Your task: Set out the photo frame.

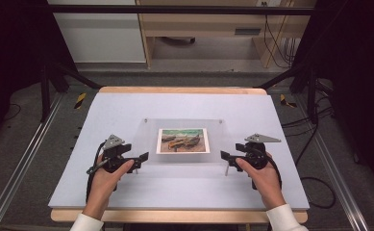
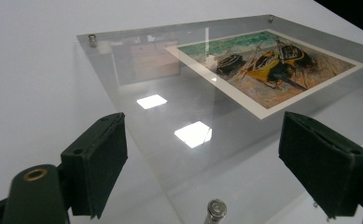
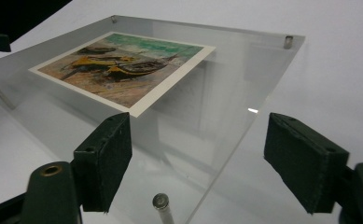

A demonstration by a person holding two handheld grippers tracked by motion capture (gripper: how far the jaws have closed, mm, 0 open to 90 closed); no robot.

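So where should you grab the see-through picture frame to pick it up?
Probably by its near corners. The clear frame stands tilted on small metal pegs, so its edges are off the table. Each open pair of tongs, left and right, can slide in from its own side.

One clear acrylic frame panel (image 1: pixel 184 141) between the two claws; one printed boat picture (image 1: pixel 183 140) within it; four small metal corner pins, one (image 2: pixel 216 208) between the left claw's jaws.

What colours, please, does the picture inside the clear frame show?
The picture shows yellow and dark boats on brownish sand under green, with a white border; the left gripper view shows it best.
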